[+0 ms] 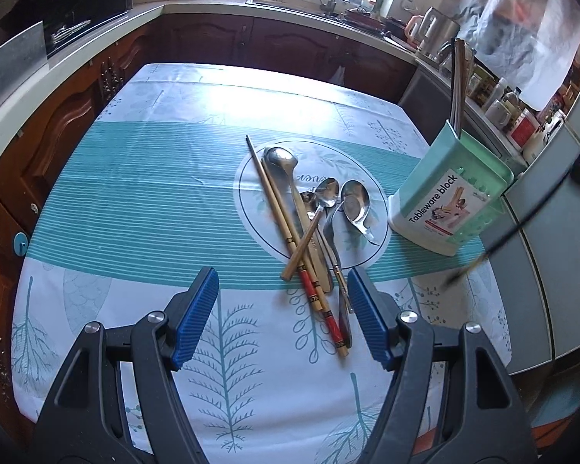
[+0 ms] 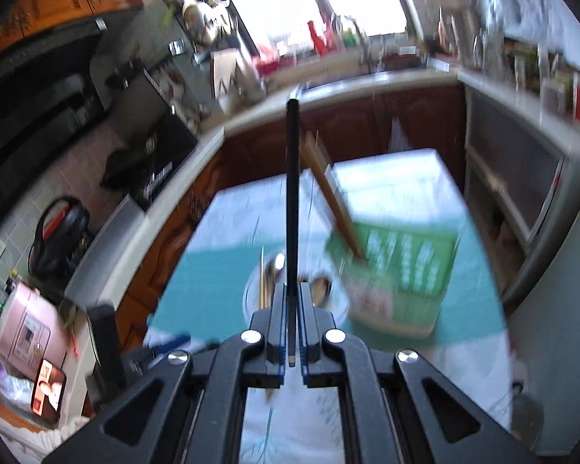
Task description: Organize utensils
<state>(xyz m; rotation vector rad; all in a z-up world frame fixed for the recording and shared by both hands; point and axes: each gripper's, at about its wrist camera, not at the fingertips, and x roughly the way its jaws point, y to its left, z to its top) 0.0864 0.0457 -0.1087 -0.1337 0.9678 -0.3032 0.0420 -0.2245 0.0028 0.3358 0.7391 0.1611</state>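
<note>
A pile of utensils lies on the tablecloth in the left wrist view: several metal spoons (image 1: 324, 197), wooden chopsticks (image 1: 278, 208) and a red-banded chopstick (image 1: 321, 301). My left gripper (image 1: 282, 309) hovers open just in front of the pile, its blue pads (image 1: 197, 317) wide apart and empty. A mint holder labelled "Tableware block" (image 1: 450, 201) stands to the right with chopsticks (image 1: 460, 85) upright in it. My right gripper (image 2: 292, 290) is shut on a black chopstick (image 2: 292, 193) that points upward, left of the blurred holder (image 2: 398, 266).
The table (image 1: 135, 178) wears a white and teal leaf-print cloth. Dark wood cabinets (image 1: 251, 38) and a counter with a sink surround it at the back and left. Jars and a kettle (image 1: 437, 31) crowd the right counter. A thin dark stick (image 1: 495, 243) crosses the right edge.
</note>
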